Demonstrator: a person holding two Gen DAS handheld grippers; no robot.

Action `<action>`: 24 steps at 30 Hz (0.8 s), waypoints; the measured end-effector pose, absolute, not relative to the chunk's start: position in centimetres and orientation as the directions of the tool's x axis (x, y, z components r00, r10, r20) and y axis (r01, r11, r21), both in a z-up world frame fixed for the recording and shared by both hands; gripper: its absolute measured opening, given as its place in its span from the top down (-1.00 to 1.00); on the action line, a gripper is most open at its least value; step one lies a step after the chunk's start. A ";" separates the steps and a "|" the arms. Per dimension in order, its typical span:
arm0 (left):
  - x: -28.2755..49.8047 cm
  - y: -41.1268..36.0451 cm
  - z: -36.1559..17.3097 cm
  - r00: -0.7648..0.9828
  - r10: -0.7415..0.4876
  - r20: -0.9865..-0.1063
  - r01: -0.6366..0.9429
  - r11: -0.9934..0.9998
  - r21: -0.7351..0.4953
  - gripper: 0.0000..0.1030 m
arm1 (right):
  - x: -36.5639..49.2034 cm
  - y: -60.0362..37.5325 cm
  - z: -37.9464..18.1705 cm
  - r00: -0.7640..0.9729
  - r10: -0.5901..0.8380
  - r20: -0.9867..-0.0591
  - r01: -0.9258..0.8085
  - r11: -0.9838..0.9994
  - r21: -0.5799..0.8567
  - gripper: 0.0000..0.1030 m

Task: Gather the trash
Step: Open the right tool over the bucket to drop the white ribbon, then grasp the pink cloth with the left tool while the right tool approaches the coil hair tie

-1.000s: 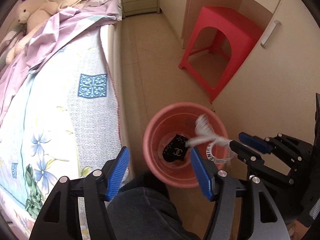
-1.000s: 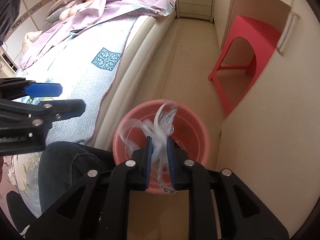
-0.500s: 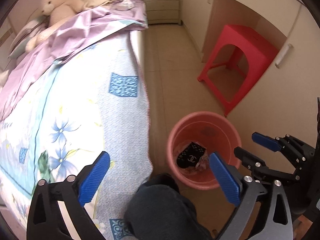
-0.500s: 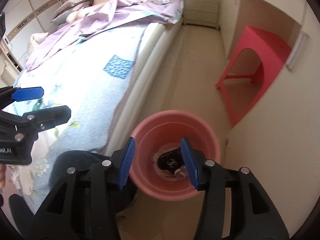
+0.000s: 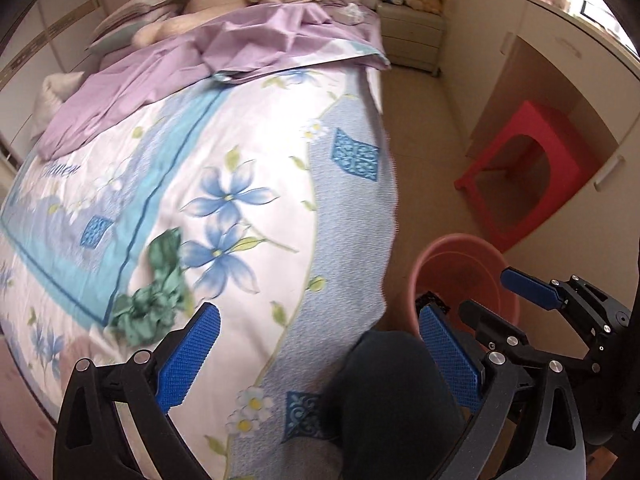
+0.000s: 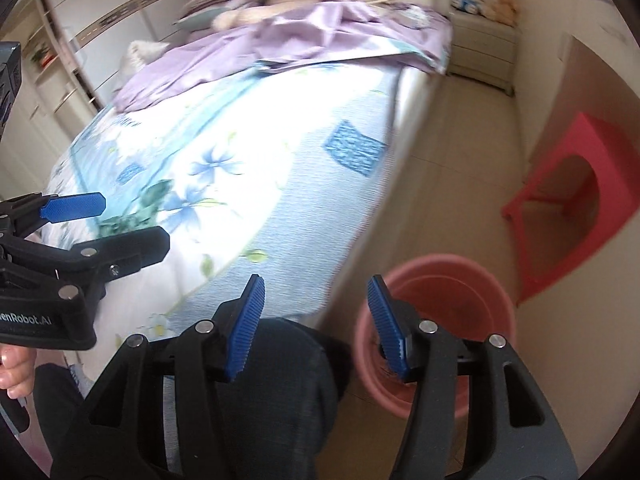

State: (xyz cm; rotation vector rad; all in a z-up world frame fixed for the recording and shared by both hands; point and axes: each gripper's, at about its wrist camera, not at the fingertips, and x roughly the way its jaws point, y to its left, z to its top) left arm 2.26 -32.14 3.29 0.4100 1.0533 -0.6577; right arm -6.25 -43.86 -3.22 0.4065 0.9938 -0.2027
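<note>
Left hand-held gripper gapes wide, nothing between its pads; right hand-held gripper has just been opening and is also empty. Bed fills the left of both frames, pink bin sits lower right beside it. Next trash, green wad, lies on the bed just above-left of the left pad, clearly nearer the left hand-held gripper. Long axis runs up-right to down-left. Looks crumpled, soft, leafy-edged; blur hides detail.
</note>
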 end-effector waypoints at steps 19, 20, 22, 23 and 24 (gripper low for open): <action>5.2 -16.8 3.4 0.388 -0.212 -0.897 0.453 0.892 -0.015 -0.90 | -0.9 -31.3 -0.5 0.537 0.127 -0.834 0.108 0.970 0.217 -0.04; 5.3 -15.8 3.4 0.391 -0.206 -0.897 0.438 0.899 -0.015 -0.90 | -0.6 -30.6 -0.3 0.535 0.133 -0.834 0.095 0.972 0.216 -0.05; 5.4 -14.1 3.3 0.396 -0.194 -0.897 0.412 0.911 -0.014 -0.90 | -0.2 -29.2 -0.1 0.536 0.145 -0.832 0.071 0.974 0.215 -0.12; 5.5 -13.1 3.3 0.398 -0.186 -0.898 0.396 0.918 -0.014 -0.90 | 0.1 -28.6 0.0 0.534 0.152 -0.832 0.057 0.975 0.215 -0.12; 5.6 -12.2 3.2 0.399 -0.180 -0.899 0.381 0.924 -0.016 -0.90 | 0.3 -28.0 0.1 0.533 0.157 -0.831 0.046 0.976 0.213 -0.12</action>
